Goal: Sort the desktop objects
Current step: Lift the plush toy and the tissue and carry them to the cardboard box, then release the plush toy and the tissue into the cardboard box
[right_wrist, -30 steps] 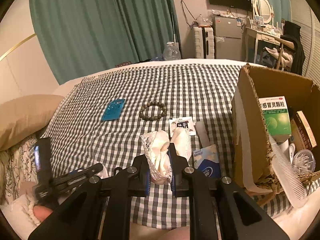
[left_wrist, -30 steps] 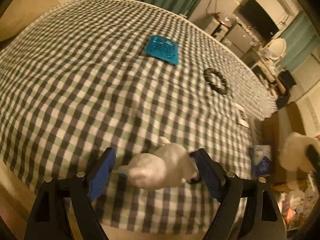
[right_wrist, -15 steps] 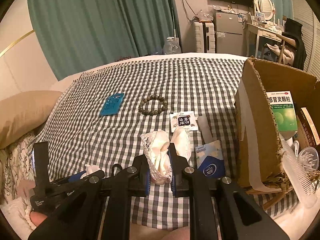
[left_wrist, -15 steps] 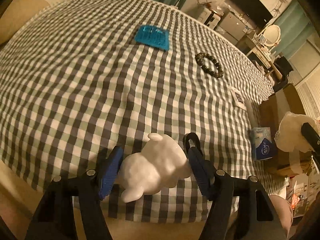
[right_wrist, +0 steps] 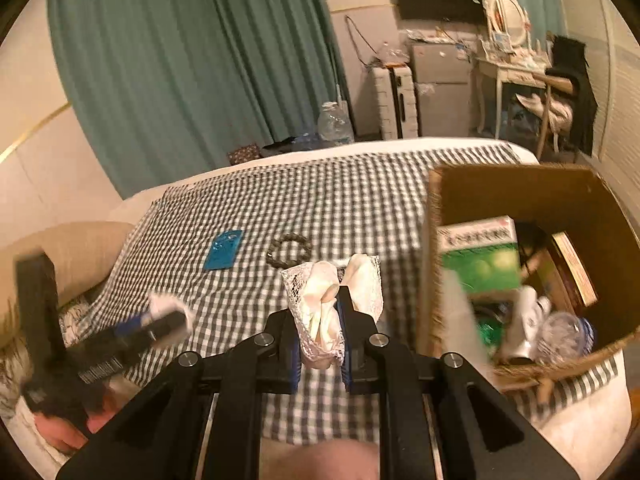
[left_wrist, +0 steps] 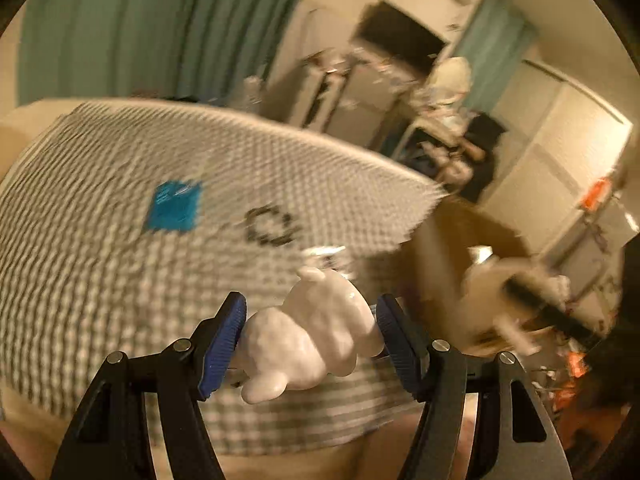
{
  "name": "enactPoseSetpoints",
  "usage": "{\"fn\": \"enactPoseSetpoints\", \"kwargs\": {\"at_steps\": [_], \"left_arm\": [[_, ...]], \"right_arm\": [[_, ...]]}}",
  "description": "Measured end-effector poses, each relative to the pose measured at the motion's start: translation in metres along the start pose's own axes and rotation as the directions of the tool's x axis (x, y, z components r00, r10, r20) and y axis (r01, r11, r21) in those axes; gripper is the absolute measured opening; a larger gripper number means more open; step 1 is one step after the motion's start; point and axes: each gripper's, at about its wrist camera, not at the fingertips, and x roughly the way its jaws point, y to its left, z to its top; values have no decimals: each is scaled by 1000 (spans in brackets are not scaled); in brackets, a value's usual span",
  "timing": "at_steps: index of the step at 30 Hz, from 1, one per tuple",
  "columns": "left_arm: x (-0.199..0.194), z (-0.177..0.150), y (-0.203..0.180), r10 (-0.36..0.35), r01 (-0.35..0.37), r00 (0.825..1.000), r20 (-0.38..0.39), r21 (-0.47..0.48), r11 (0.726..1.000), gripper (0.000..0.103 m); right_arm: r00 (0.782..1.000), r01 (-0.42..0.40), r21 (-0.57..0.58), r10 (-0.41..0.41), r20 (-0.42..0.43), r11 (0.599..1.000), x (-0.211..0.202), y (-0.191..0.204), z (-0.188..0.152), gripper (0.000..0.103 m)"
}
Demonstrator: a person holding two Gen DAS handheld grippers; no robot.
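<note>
White figurine sits clamped between the blue pads of the left gripper, lifted clear of the checked cloth; pads press both its sides. Left-wrist view is motion-blurred. Right gripper is pinched tight on a white lace-edged cloth bundle, held above the cloth, just left of the cardboard box. Box holds a green-and-white carton and other small items, blurred. On the cloth farther off: blue packet at left, dark bead bracelet just to its right.
</note>
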Motion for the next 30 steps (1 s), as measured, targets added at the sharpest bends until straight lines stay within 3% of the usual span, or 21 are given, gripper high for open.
{"fn": "enactPoseSetpoints", "kwargs": {"at_steps": [7, 10, 19, 28, 30], "left_arm": [[13, 14, -69, -108, 109, 994, -14, 66, 992, 69], [23, 14, -90, -120, 123, 992, -31, 94, 988, 69], [61, 23, -155, -171, 183, 981, -87, 153, 971, 69], [118, 31, -215, -215, 245, 963, -160, 193, 950, 69], [130, 29, -226, -210, 246, 961, -178, 214, 945, 69]], "right_arm": [[996, -77, 2, 77, -38, 997, -29, -29, -23, 14], [995, -89, -33, 87, -51, 996, -38, -33, -32, 16], [995, 101, -6, -101, -12, 995, -31, -84, -17, 16], [963, 267, 54, -268, 21, 962, -17, -160, 25, 16], [962, 268, 97, -271, 24, 959, -17, -174, 25, 34]]}}
